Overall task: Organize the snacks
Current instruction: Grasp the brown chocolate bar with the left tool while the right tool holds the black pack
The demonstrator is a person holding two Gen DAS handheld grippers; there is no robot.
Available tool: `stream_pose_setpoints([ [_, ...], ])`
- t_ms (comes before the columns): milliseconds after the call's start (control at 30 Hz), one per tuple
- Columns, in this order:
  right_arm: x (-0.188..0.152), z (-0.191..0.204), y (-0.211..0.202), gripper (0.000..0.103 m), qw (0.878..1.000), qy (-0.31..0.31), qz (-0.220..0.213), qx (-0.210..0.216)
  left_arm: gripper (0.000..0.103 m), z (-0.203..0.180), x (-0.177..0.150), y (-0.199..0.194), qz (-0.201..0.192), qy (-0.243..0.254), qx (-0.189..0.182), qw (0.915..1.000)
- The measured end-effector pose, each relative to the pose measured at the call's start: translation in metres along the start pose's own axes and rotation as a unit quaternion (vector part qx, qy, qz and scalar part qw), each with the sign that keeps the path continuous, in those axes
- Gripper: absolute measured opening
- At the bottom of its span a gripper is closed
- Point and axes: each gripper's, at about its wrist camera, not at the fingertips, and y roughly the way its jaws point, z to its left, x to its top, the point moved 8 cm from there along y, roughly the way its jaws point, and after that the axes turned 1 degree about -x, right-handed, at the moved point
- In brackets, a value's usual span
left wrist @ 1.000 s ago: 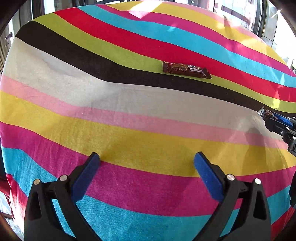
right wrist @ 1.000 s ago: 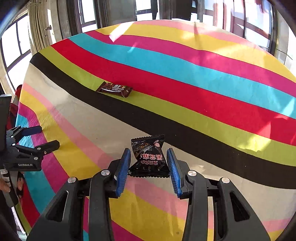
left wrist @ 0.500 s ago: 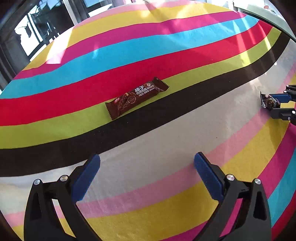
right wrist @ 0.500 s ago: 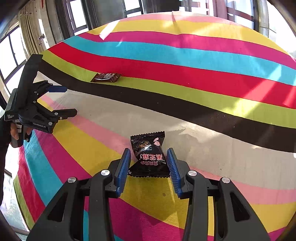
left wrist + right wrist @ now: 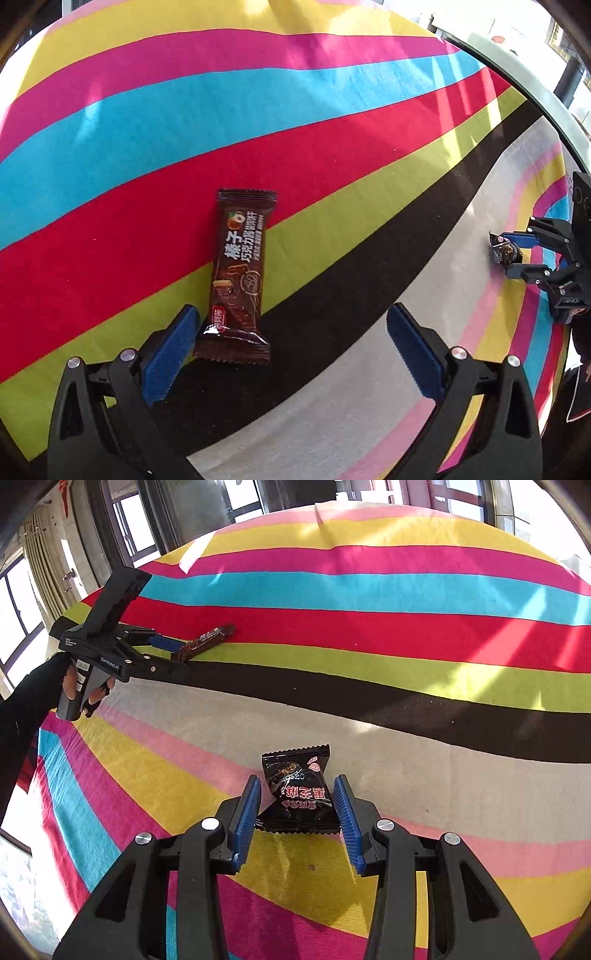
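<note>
The left hand-held gripper has swung across the striped cloth and rolled, so the brown snack bar, which a moment ago lay well ahead and crosswise, now runs lengthwise into its mouth. Its jaws stand wide apart; the bar's near end lies just beside the left pad, with a broad gap to the other pad, and nothing presses on it. I judge that this sets up a grasp not yet made, with the bar off-centre (a small shift sideways would help before closing).

The right hand-held gripper has barely moved. The black snack packet sits between its blue pads, which are near its sides; the jaws are narrow, but whether they pinch it or just flank it I cannot tell. The packet lies over the white and pink stripes.

The tabletop is covered by a cloth in bands of yellow, magenta, blue, red, green, black and white, sunlit in patches. Behind it are tall windows and a curtain at the left. A dark sleeve leads to the hand on the left tool
</note>
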Motion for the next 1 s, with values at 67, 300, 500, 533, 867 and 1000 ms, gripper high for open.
stream_pose_setpoints([
  [67, 0.001, -0.001, 0.001, 0.043, 1.000, 0.004, 0.000, 0.005, 0.101, -0.011, -0.007, -0.004, -0.007, 0.024, 0.053, 0.9983],
  [300, 0.000, -0.001, 0.000, 0.043, 1.000, 0.005, 0.000, 0.010, 0.101, 0.007, 0.015, 0.004, -0.029, -0.032, 0.166, 0.9851],
  [500, 0.001, -0.001, -0.002, 0.043, 1.000, 0.011, -0.002, 0.007, 0.023, 0.008, 0.024, 0.006, -0.050, -0.080, 0.148, 0.9844],
  [533, 0.000, -0.001, -0.002, 0.043, 1.000, 0.012, -0.002, 0.008, 0.023, 0.007, 0.019, 0.001, -0.051, -0.082, 0.146, 0.9846],
  [867, 0.001, -0.002, -0.004, 0.041, 1.000, 0.016, -0.009, 0.023, 0.023, -0.085, -0.064, -0.045, -0.099, -0.137, 0.209, 0.9632],
  [1000, 0.001, -0.002, -0.005, 0.041, 1.000, 0.017, -0.010, 0.020, 0.023, -0.118, -0.091, -0.053, -0.128, -0.178, 0.203, 0.9543],
])
